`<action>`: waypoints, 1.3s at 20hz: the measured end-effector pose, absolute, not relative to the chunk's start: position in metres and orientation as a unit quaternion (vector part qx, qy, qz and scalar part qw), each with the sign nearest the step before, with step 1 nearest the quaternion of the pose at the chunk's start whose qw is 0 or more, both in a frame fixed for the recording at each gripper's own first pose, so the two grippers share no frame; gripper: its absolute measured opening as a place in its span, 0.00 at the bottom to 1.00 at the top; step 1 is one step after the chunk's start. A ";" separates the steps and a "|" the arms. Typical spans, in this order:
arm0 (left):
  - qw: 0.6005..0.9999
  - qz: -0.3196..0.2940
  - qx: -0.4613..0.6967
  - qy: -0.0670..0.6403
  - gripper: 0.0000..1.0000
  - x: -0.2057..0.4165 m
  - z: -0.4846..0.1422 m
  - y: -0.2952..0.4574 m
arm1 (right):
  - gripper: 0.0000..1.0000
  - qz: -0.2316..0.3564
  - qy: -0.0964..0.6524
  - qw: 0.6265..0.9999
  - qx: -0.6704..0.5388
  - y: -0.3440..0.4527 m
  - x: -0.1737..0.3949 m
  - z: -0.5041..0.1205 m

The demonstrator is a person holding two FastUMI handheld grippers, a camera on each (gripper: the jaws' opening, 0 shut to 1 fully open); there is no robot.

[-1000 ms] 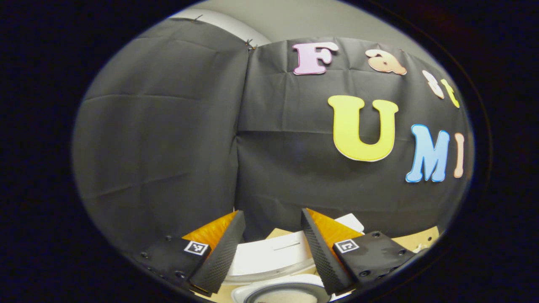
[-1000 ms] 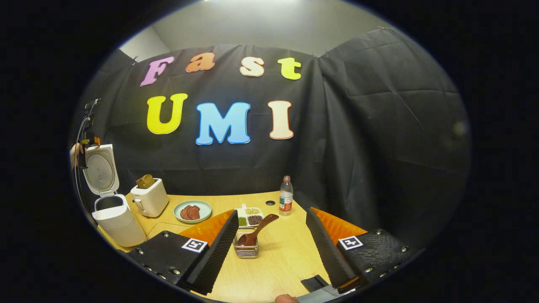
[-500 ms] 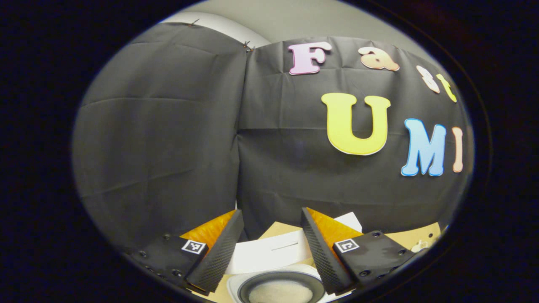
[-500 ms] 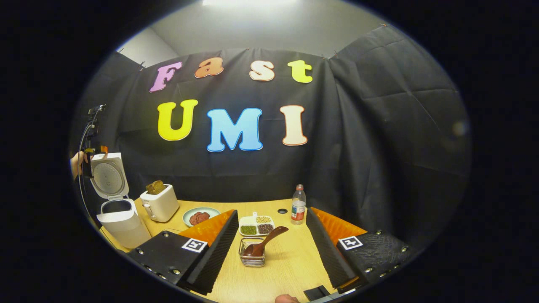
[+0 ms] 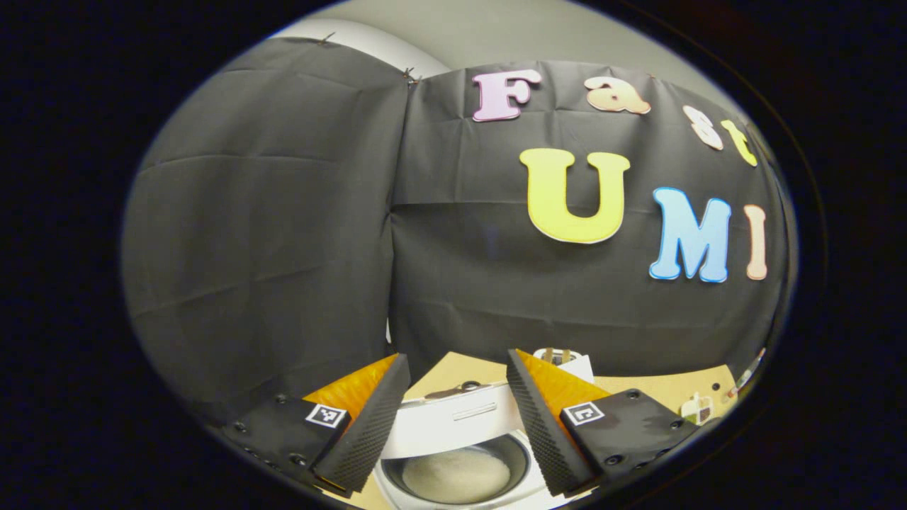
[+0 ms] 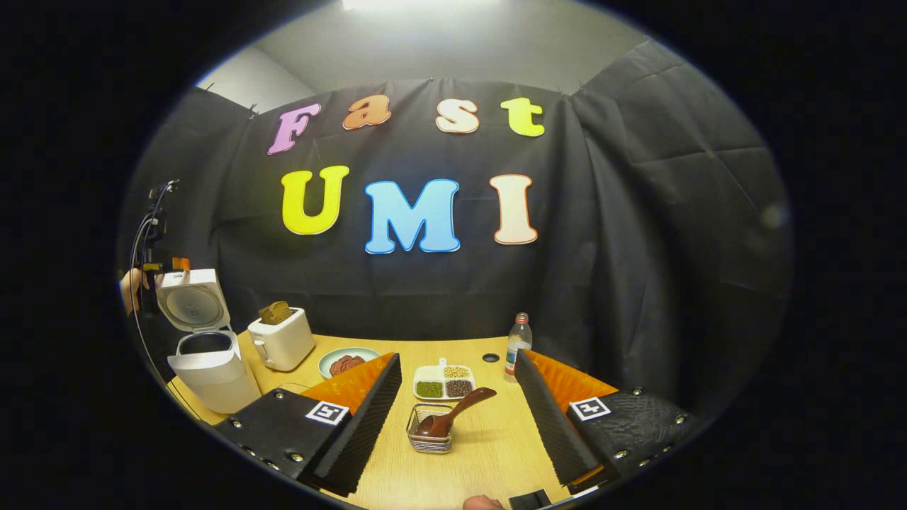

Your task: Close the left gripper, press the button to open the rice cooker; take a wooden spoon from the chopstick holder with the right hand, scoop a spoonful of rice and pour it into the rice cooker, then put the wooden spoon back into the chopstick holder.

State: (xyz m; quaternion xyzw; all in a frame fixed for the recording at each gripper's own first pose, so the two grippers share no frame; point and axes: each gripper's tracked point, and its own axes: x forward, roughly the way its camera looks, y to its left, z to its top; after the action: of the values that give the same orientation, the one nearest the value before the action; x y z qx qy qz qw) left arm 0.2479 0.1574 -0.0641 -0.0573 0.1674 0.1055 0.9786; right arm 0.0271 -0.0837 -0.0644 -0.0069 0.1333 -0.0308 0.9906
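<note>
Wood table (image 6: 489, 453) | R claw (image 6: 457, 425) wide, spoon (image 6: 453, 416) btwn fingers, untouched | L claw (image 5: 453, 425) wide above cooker (image 5: 453, 474)

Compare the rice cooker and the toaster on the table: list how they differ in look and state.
The rice cooker stands with its lid swung up and its pot exposed; the toaster has no lid and holds a brown slice in its top slot. The rice cooker looks taller and rounder; the toaster is lower and boxier. The rice cooker sits at the table's left edge, the toaster just to its right. Both are white appliances on the wooden table.
</note>
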 end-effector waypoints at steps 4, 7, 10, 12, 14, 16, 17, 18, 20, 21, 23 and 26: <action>0.977 0.095 -0.064 0.180 0.96 0.224 -0.081 0.138 | 0.98 -0.013 0.136 0.991 -0.007 -0.077 0.031 -0.067; 0.976 0.088 -0.070 0.189 0.96 0.208 -0.099 0.124 | 0.98 -0.004 0.134 0.991 -0.009 -0.075 0.032 -0.066; 0.974 0.078 -0.072 0.202 0.96 0.193 -0.116 0.112 | 0.98 0.001 0.136 0.991 -0.012 -0.074 0.032 -0.066; 0.972 0.073 -0.074 0.213 0.96 0.185 -0.130 0.104 | 0.98 0.002 0.137 0.990 -0.013 -0.075 0.031 -0.066; 0.970 0.069 -0.073 0.220 0.95 0.178 -0.142 0.099 | 0.98 0.002 0.140 0.990 -0.013 -0.074 0.030 -0.067; 0.968 0.067 -0.075 0.229 0.94 0.172 -0.151 0.094 | 0.98 0.002 0.141 0.990 -0.014 -0.075 0.029 -0.069; 0.967 0.066 -0.076 0.234 0.94 0.170 -0.157 0.091 | 0.98 0.002 0.142 0.990 -0.015 -0.075 0.029 -0.069; 0.967 0.065 -0.072 0.237 0.95 0.163 -0.164 0.091 | 0.98 0.001 0.143 0.990 -0.015 -0.075 0.029 -0.070; 0.966 0.062 -0.062 0.242 0.94 0.158 -0.171 0.089 | 0.98 0.001 0.144 0.989 -0.014 -0.075 0.029 -0.071; 0.966 0.062 -0.060 0.245 0.95 0.157 -0.174 0.088 | 0.98 0.001 0.145 0.989 -0.014 -0.075 0.028 -0.071; 0.964 0.060 -0.058 0.251 0.97 0.154 -0.182 0.084 | 0.98 0.001 0.146 0.989 -0.014 -0.073 0.028 -0.071; 0.962 0.056 -0.045 0.265 0.96 0.147 -0.196 0.080 | 0.98 0.003 0.147 0.989 -0.015 -0.070 0.028 -0.071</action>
State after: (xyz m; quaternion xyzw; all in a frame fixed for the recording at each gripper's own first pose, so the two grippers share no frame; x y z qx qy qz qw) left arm 0.1471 0.0805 -0.1957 -0.0451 0.2647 0.0563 0.9616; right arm 0.0282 -0.0699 -0.0714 -0.0151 0.1467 0.0025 0.9891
